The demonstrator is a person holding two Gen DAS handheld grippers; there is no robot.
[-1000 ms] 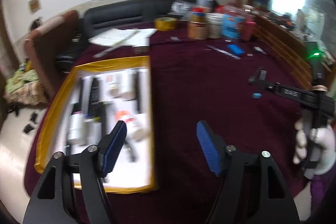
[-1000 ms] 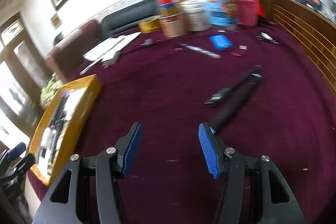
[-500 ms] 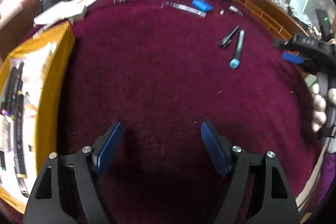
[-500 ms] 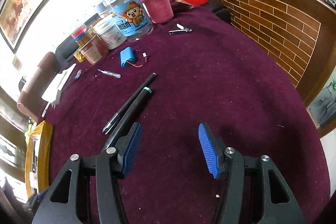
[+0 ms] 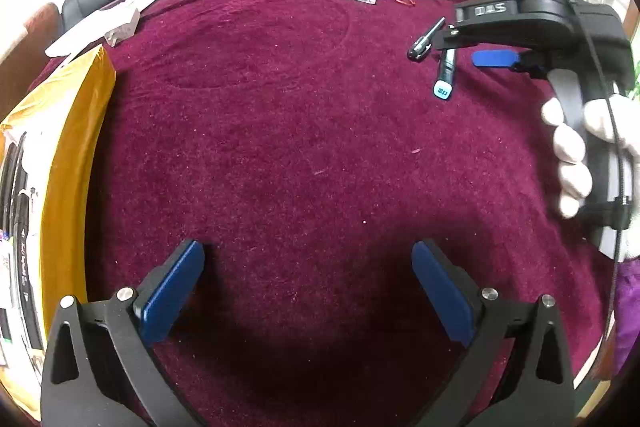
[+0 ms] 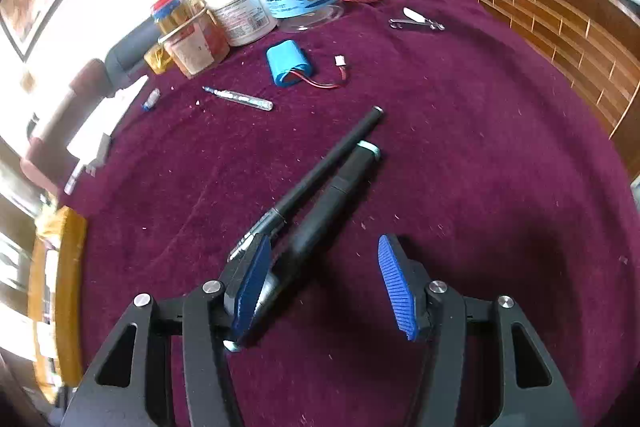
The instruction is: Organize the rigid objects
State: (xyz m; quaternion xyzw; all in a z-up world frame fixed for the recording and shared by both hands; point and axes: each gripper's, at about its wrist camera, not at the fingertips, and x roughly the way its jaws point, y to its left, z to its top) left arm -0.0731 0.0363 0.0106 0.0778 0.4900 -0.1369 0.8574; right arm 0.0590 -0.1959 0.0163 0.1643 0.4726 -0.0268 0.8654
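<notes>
Our left claw (image 5: 307,287) is opening wide over bare maroon-clothed counter (image 5: 280,115), while our right claw (image 6: 324,283) gapes around the thick black marker (image 6: 332,201) lying beside a slim black pen (image 6: 332,155).

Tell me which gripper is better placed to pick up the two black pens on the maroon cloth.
Right. The right gripper has the thick black marker and thin black pen right at its open jaws. The left gripper, jaws opening, has only bare maroon cloth between them, the pens far off.
</notes>
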